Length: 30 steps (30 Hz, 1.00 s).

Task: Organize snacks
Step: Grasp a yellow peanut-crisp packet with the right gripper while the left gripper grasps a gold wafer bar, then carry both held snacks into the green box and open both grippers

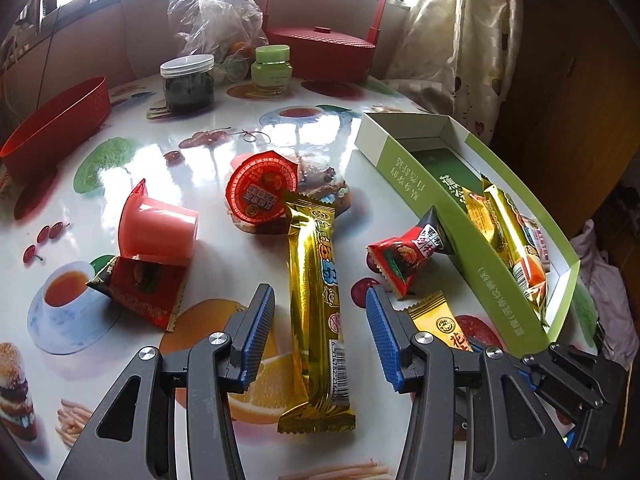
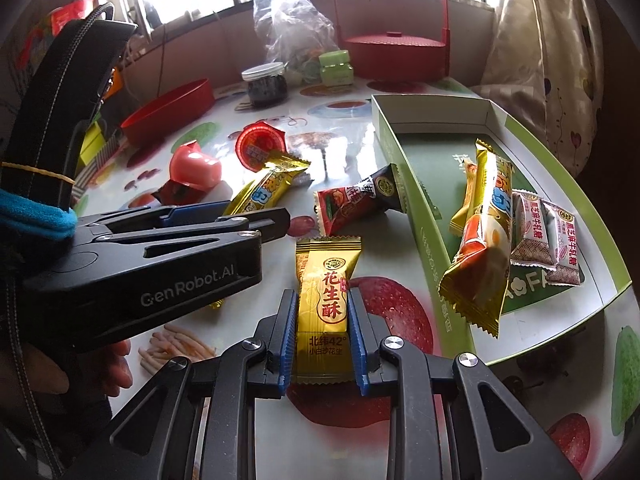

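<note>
A long gold snack bar [image 1: 316,280] lies flat on the table between the fingers of my left gripper [image 1: 320,320], which stands open with a gap on either side of the bar. My right gripper [image 2: 322,300] is shut on a small gold peanut-candy packet [image 2: 322,304], just left of the green-and-white box tray [image 2: 400,168]. The tray holds another gold bar [image 2: 484,240] and pale nougat packets [image 2: 548,240]. A red-and-black packet [image 1: 404,256] leans on the tray's outer wall. Further left are a sealed red jelly cup [image 1: 260,188], a tipped pink cup [image 1: 160,232] and a red packet [image 1: 140,288].
At the back stand a red lidded basket [image 1: 320,52], a clear plastic bag [image 1: 212,16], a dark jar [image 1: 188,84] and a green jar [image 1: 272,68]. A red oval bowl [image 1: 56,128] sits far left. A curtain [image 1: 460,40] hangs beyond the table's right edge.
</note>
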### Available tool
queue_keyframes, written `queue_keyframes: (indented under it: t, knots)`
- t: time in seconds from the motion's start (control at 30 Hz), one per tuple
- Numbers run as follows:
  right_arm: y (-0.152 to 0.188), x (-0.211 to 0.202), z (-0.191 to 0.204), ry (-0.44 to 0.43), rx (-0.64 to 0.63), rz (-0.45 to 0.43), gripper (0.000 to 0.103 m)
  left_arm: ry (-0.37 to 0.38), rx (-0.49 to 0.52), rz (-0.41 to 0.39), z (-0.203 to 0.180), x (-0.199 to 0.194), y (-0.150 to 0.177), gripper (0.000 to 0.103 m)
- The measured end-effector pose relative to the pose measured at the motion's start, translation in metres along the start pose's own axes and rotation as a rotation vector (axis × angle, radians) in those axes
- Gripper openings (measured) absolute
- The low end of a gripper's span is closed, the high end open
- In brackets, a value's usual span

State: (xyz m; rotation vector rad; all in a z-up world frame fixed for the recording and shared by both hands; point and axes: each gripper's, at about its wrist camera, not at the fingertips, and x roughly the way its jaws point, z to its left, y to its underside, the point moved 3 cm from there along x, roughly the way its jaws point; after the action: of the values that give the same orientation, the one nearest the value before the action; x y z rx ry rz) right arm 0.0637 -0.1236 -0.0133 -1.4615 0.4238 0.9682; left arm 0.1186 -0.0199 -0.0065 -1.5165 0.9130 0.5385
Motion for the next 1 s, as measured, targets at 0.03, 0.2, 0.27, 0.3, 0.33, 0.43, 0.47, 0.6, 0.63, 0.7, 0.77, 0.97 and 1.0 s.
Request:
queue_keyframes:
  t: [0.03, 0.2, 0.27, 0.3, 0.33, 0.43, 0.47, 0.6, 0.63, 0.7, 0.77, 0.97, 1.0]
  knots:
    - [0.0000, 0.0001, 0.0001, 0.000, 0.001, 0.000, 0.023, 0.000, 0.000, -0.003, 0.0002, -0.0001, 0.0003, 0.049]
    - [0.0002, 0.0000, 0.0000, 0.000, 0.000, 0.000, 0.024, 0.000, 0.005, -0.011, 0.0002, 0.0000, 0.0006, 0.049]
    - [-0.0004, -0.0001, 0.0001, 0.000, 0.000, -0.001, 0.024, 0.002, 0.002, -0.014, 0.0006, -0.0001, 0.0004, 0.049]
    - [0.0000, -0.0002, 0.0000, 0.000, 0.000, 0.000, 0.024, 0.004, 0.000, -0.015, 0.0008, 0.0002, 0.0001, 0.049]
    - [0.0001, -0.0003, -0.0001, 0.000, -0.001, 0.000, 0.024, 0.005, -0.001, -0.015, 0.0009, 0.0001, 0.0002, 0.049]
    - [0.0002, -0.0003, -0.0001, 0.000, 0.000, 0.000, 0.024, -0.002, 0.000, -0.015, 0.0011, 0.0002, 0.0004, 0.035]
    - [0.0003, -0.0003, -0.0002, -0.001, 0.000, -0.001, 0.024, -0.003, -0.001, -0.015, 0.0010, 0.0003, 0.0004, 0.035]
    - [0.0007, -0.0002, -0.0003, -0.001, 0.001, -0.001, 0.024, -0.007, 0.000, -0.016, 0.0016, 0.0002, 0.0003, 0.031]
    - [0.0007, -0.0002, -0.0003, -0.001, 0.001, -0.001, 0.024, -0.008, 0.000, -0.015, 0.0019, 0.0003, 0.0003, 0.024]
    - [0.0002, -0.0006, -0.0002, -0.001, 0.001, -0.001, 0.024, -0.006, -0.002, -0.014, 0.0028, 0.0003, 0.0003, 0.024]
    - [-0.0004, -0.0008, -0.0002, -0.001, 0.000, -0.001, 0.024, -0.006, -0.003, -0.015, 0.0025, 0.0002, 0.0006, 0.024]
    - [-0.0009, -0.0009, 0.0002, -0.001, 0.001, -0.001, 0.023, -0.006, -0.003, -0.015, 0.0026, 0.0005, 0.0007, 0.023]
    - [-0.0006, -0.0010, 0.0000, -0.002, 0.001, -0.001, 0.023, -0.006, -0.006, -0.017, 0.0031, 0.0001, 0.0006, 0.023]
